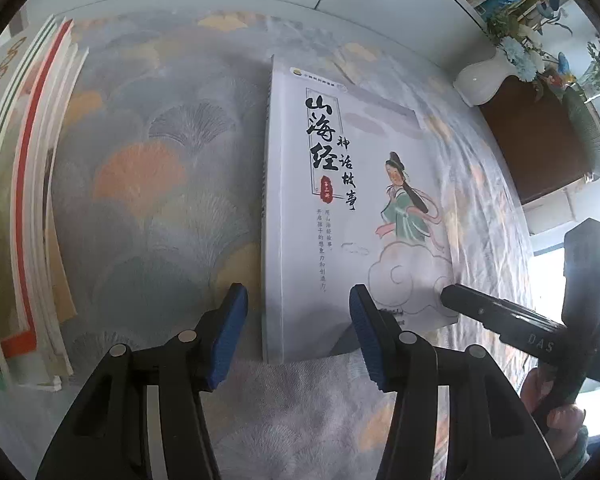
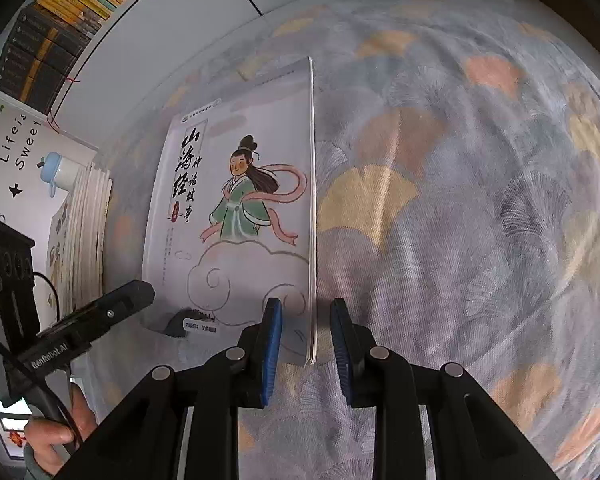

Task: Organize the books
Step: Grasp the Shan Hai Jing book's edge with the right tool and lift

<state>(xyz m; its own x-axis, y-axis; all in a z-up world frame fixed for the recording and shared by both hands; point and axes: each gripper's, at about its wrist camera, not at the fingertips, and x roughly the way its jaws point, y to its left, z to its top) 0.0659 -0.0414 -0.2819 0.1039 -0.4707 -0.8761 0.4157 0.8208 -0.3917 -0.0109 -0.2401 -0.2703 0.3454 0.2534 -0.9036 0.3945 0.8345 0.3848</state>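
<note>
A white picture book with a robed figure on its cover lies face up on the patterned tablecloth. My left gripper straddles its near spine corner. One blue pad is over the cloth beside the spine and the other over the cover, with a gap showing, so it is open. My right gripper straddles the near page-edge corner with its jaws narrow. One pad is over the cover and the other just off the edge, not pressing. One of the right gripper's fingers rests at the cover's lower right.
A stack of books stands at the table's left side. A white vase with blue flowers and a brown cabinet are at the far right. A bookshelf lines the back wall. A person's hand holds the left gripper.
</note>
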